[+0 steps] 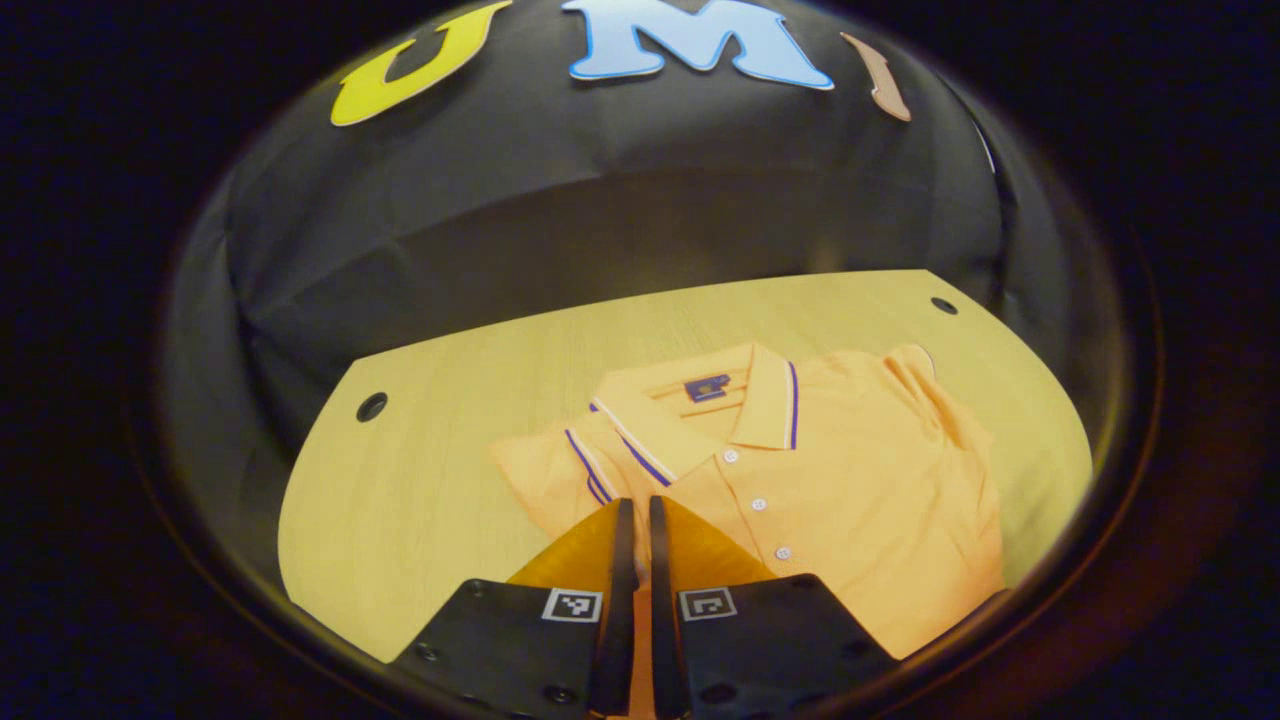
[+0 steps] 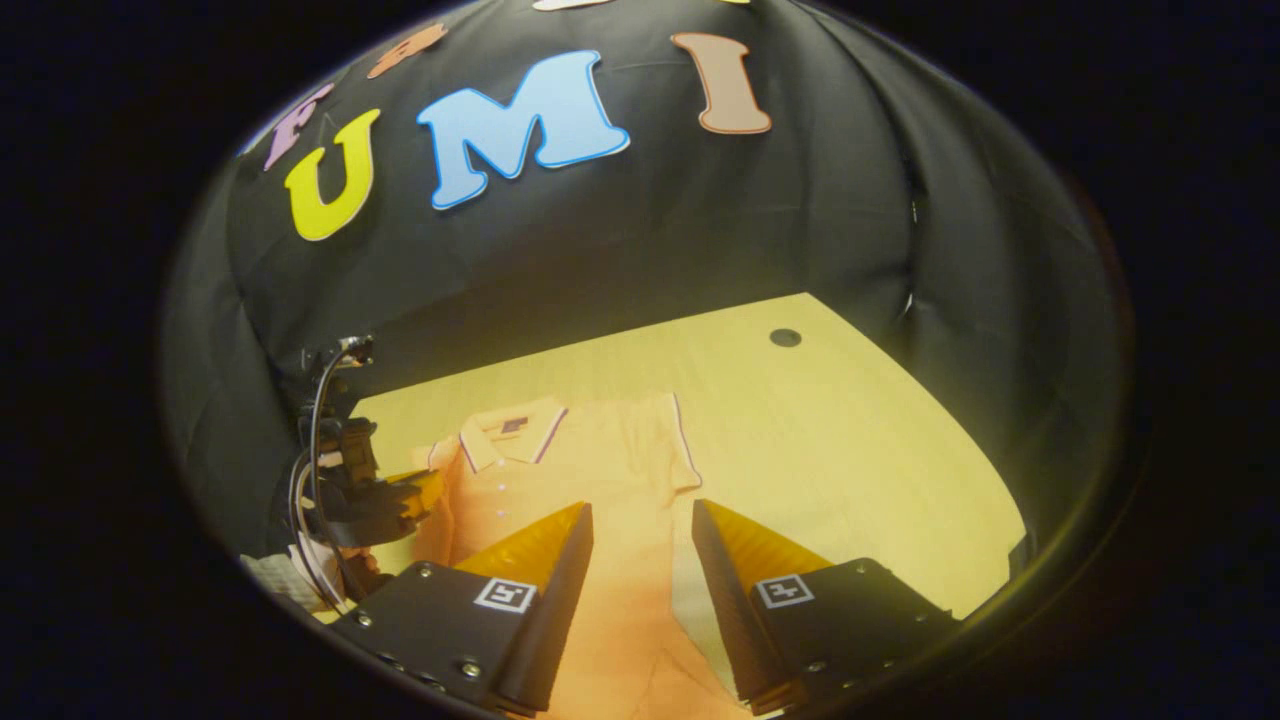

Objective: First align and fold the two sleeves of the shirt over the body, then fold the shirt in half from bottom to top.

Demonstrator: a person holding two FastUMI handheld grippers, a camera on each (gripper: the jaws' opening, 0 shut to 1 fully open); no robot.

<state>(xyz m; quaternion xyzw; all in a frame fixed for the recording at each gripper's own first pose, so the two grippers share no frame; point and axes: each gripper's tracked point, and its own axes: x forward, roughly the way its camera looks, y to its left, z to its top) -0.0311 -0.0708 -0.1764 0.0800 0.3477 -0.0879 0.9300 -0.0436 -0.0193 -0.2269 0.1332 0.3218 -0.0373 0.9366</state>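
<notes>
Two grippers | left gripper [image 1: 642, 515] pressed together, grip on shirt [image 1: 850, 480] unclear | right gripper [image 2: 640, 520] spread | hem cut off

An orange polo shirt [image 1: 850, 480] lies face up on the light wooden surface [image 1: 420, 480], collar toward the far wall, its button placket showing. A sleeve with dark stripe trim [image 1: 560, 465] is folded in beside the collar. The left gripper [image 1: 641, 510] hovers low over it, fingers [image 1: 620, 560] nearly together with a thin gap
</notes>
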